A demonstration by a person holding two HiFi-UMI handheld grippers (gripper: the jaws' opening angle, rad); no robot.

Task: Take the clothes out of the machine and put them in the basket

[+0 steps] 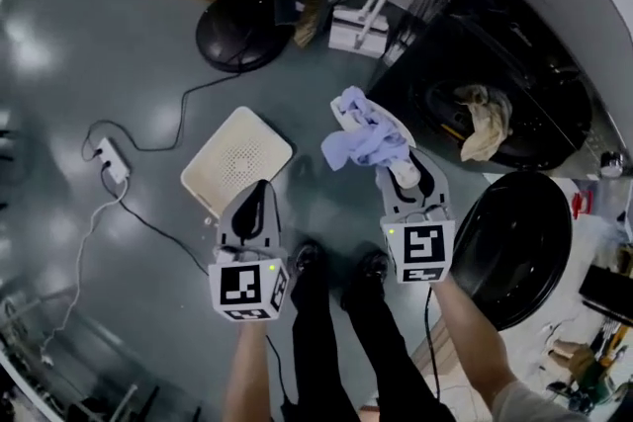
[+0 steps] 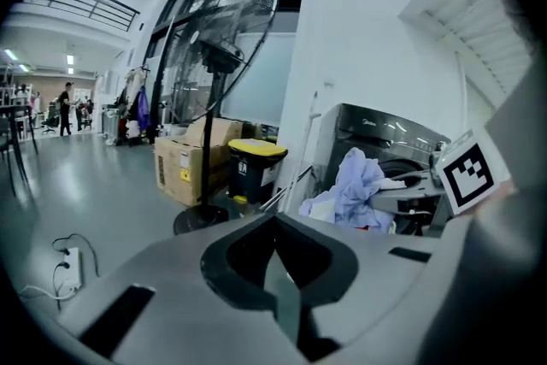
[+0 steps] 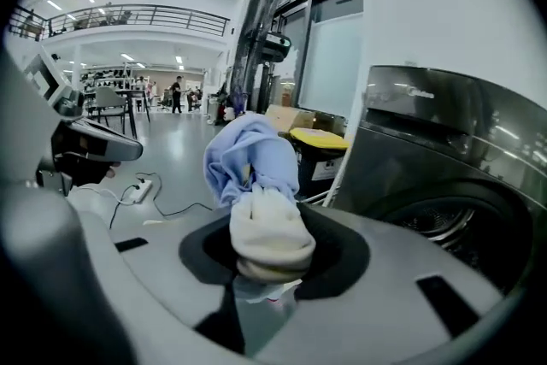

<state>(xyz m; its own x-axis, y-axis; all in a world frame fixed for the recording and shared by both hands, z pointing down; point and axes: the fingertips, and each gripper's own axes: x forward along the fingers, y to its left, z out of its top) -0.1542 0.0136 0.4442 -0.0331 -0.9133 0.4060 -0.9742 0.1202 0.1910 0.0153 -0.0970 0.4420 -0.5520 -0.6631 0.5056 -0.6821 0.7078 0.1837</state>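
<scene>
left gripper (image 1: pixel 260 191): jaws clenched tip to tip, with nothing between them. It points towards 12 o'clock, as seen from the person.
right gripper (image 1: pixel 404 179): jaws clamped on the bundle of clothes (image 1: pixel 364 135). It points towards 11 o'clock.
bundle of clothes: a light blue cloth over a cream one. The cream part sits between the right jaws and the blue part spills out past the tips. It is held in the air, outside the machine and not in the basket.
basket (image 1: pixel 237 156): cream and square, with a perforated centre. It is on the floor (image 1: pixel 99 44) at 11 o'clock of the left gripper's tips and at 9 o'clock of the bundle, clear of it.
washing machine (image 1: pixel 554 64): a dark front-loader at 2 o'clock of the right gripper. Its round black door (image 1: pixel 514 252) is swung open at 4 o'clock.
beige cloth (image 1: pixel 485 122): hangs in the drum opening.
fan base (image 1: pixel 240 35): a black disc at 12 o'clock of the basket.
power strip (image 1: pixel 111 159): white, at 9 o'clock of the basket, with its cable trailing.
shoes (image 1: pixel 307 258): between the two grippers, at 6 o'clock.
</scene>
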